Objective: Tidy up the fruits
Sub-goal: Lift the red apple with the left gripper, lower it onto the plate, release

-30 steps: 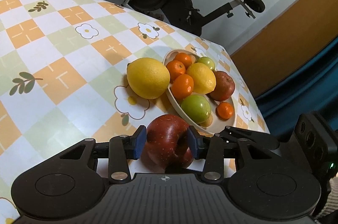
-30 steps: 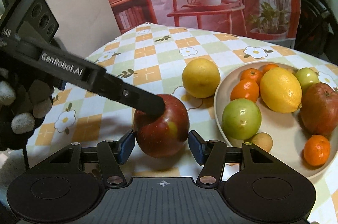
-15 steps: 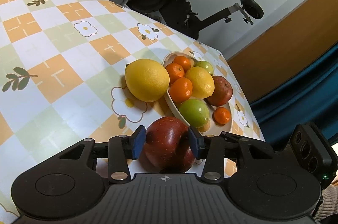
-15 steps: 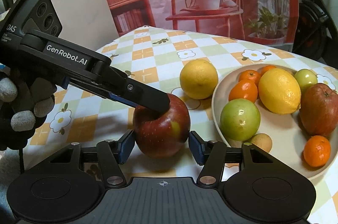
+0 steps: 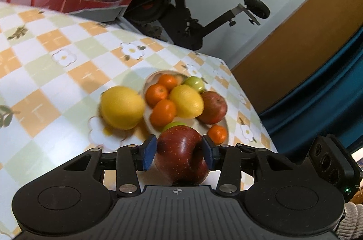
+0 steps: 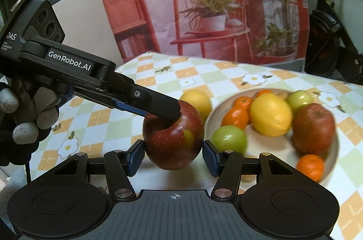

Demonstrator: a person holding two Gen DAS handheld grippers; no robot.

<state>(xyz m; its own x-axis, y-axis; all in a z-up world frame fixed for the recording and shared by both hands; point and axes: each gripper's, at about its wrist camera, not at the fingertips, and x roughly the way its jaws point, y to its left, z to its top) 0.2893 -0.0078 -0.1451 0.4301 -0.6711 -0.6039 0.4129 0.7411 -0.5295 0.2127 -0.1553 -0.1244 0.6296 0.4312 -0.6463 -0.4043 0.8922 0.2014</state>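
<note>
In the left wrist view, the left gripper [image 5: 180, 155] holds a dark red apple [image 5: 181, 155]: its two blue pads [image 5: 149, 155] press on the left and right flanks of the fruit, so the jaws are closed on it at a middle width. The apple hangs in front of the near edge of the plate [image 5: 226, 124], and it hides most of a green fruit [image 5: 173, 124] that lies in the plate. Inside the plate there are a lemon [image 5: 186, 101], several small oranges [image 5: 163, 112], a second red apple [image 5: 213, 107] on the right part and one more green fruit [image 5: 194, 83] at the far side. A big yellow fruit [image 5: 122, 107] rests on the checked tablecloth [image 5: 56, 81], touching the left rim of the plate or just beside it; the blur does not let one tell which. At the right edge the body of the other gripper [image 5: 333, 163] shows. In the right wrist view, the same apple [image 6: 173, 138] sits between the blue pads of the right gripper [image 6: 173, 156], left of the plate [image 6: 215, 113]. The right pad [image 6: 209, 157] stands just apart from the skin, and the left pad [image 6: 136, 157] is at the skin or very near, so these jaws look half open around the apple without a clear grip. The black finger of the left gripper [image 6: 158, 106] comes from the left and lies against the top of the apple, and a gloved hand [image 6: 25, 117] carries this tool. The yellow fruit [image 6: 197, 101] is behind the apple, left of the plate.
</note>
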